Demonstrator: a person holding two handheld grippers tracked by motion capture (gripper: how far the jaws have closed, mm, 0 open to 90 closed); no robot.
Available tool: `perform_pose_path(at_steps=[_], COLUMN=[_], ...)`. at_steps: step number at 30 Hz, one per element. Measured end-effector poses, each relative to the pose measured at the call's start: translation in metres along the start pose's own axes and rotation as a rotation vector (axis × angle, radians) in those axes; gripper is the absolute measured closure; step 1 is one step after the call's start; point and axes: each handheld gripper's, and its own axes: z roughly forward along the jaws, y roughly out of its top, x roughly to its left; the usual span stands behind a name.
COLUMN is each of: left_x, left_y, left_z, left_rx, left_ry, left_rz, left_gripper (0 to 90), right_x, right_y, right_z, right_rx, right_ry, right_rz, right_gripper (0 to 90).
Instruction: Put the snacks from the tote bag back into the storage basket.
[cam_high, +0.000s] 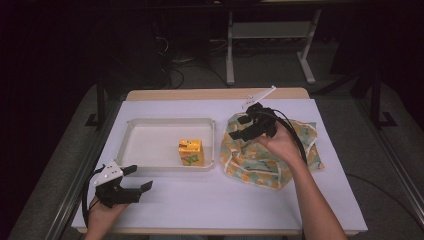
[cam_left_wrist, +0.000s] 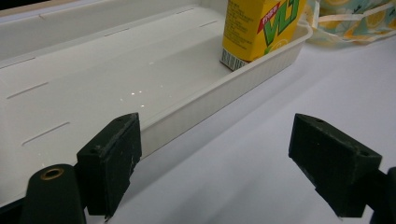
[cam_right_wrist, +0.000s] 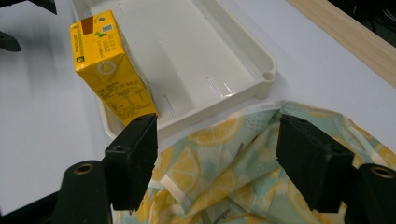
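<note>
1. We record a shallow white plastic tray (cam_high: 150, 125) lying on the white-covered tabletop (cam_high: 225, 200); its floor is bare apart from one item.
2. In the tray's near right corner stands a yellow-orange cardboard drink carton (cam_high: 191, 152), upright, touching the tray floor and close against the rim; the left gripper view shows its green lettering (cam_left_wrist: 261, 28); the right gripper view shows its printed side panel (cam_right_wrist: 109, 70).
3. Just right of the tray lies a crumpled fabric bag printed with lemon slices on pale green (cam_high: 250, 160), flat on the tabletop; its edge comes close beside the tray's right rim; whether the two touch we cannot tell.
4. We note the right tongs (cam_high: 245, 126) hanging over the bag's upper left part, held from behind by a hand; in the right gripper view (cam_right_wrist: 215, 158) the jaws stand partly apart with the fabric below them, nothing pinched between the pads.
5. We note the left tongs (cam_high: 139, 179) near the tabletop's front left corner, just outside the tray's near rim; its jaws (cam_left_wrist: 210, 163) stand wide apart over bare tabletop, holding nothing.
</note>
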Motion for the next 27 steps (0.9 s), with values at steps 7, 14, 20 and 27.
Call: perform_pose_path(at_steps=[7,14,20,27], left_x=[0.000,-0.001,0.000,-0.001], left_y=[0.000,0.000,-0.001,-0.001], left_z=[0.000,0.001,0.000,0.000], left_rx=[-0.003,0.002,0.006,0.004], left_ry=[-0.002,-0.002,0.001,0.002], left_rz=[0.002,0.000,-0.002,-0.003], left_gripper=[16.6,16.6,16.6,16.6], right_x=[-0.003,-0.006,-0.008,-0.007], right_y=[-0.013,-0.024,-0.032,-0.040], right_z=[-0.006,-0.012,-0.016,-0.021], right_rx=[0.004,-0.006,-0.008,-0.011], right_ry=[-0.005,-0.013,-0.013,-0.019], right_rz=[0.018,0.035,0.049,0.060], right_gripper=[28.3,28.7,28.3,28.6])
